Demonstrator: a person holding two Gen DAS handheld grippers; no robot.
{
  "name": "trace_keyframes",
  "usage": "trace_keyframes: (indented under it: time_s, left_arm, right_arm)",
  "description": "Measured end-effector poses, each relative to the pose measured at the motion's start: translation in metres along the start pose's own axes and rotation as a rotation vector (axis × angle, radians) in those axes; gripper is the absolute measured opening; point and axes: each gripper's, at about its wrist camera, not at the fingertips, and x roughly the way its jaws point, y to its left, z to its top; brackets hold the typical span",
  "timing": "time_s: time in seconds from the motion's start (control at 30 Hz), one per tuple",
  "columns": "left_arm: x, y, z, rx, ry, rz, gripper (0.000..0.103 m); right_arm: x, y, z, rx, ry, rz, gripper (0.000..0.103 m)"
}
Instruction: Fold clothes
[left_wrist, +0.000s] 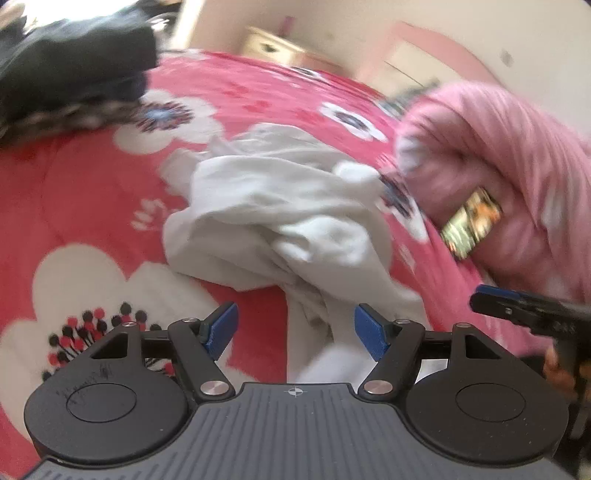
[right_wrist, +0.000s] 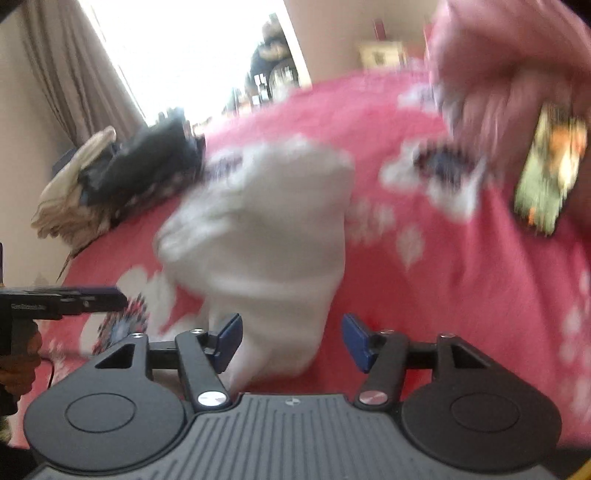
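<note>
Blurring hides the white garment's (right_wrist: 258, 221) folds.

Left wrist view looks forward and downward along its own fingers from low over the bed (left_wrist: 92, 192), close to the white garment (left_wrist: 280, 206), facing the far wall. Right wrist view sits equally low and near, angled towards the window-side edge of the bed. Both share the white garment, the dark clothes pile (right_wrist: 147, 162) and the pink bundle (left_wrist: 498, 155).
</note>
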Motion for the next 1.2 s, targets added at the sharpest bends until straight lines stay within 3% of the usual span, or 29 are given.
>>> trace_keyframes:
  time_s: [0.17,0.37,0.57,0.7,0.9,0.97,1.07,1.2]
  left_arm:
    - [0.003,0.008,-0.002,-0.036,-0.008,0.066,0.070]
    - [0.002,0.022,-0.008,-0.044,-0.008,0.128,0.070]
    - [0.007,0.033,-0.010,-0.043,0.009,0.142,0.070]
    - [0.013,0.037,-0.009,-0.045,0.015,0.134,0.070]
    - [0.018,0.041,-0.008,-0.051,0.018,0.122,0.070]
    - [0.020,0.042,-0.008,-0.056,0.022,0.119,0.070]
    - [0.020,0.041,-0.010,-0.056,0.022,0.116,0.070]
    - [0.019,0.039,-0.011,-0.053,0.017,0.113,0.070]
  right_arm:
    - [0.037,0.040,0.029,-0.175,-0.083,0.054,0.085]
    - [0.115,0.096,0.048,-0.383,-0.080,0.065,0.089]
    - [0.169,0.132,0.049,-0.541,-0.024,0.061,0.093]
    - [0.204,0.143,0.042,-0.609,0.057,-0.003,0.092]
    - [0.224,0.138,0.036,-0.597,0.121,-0.047,0.057]
    - [0.220,0.138,0.038,-0.581,0.106,-0.039,0.031]
    - [0.210,0.135,0.045,-0.511,0.065,-0.022,0.014]
    - [0.192,0.123,0.057,-0.359,0.008,0.028,0.004]
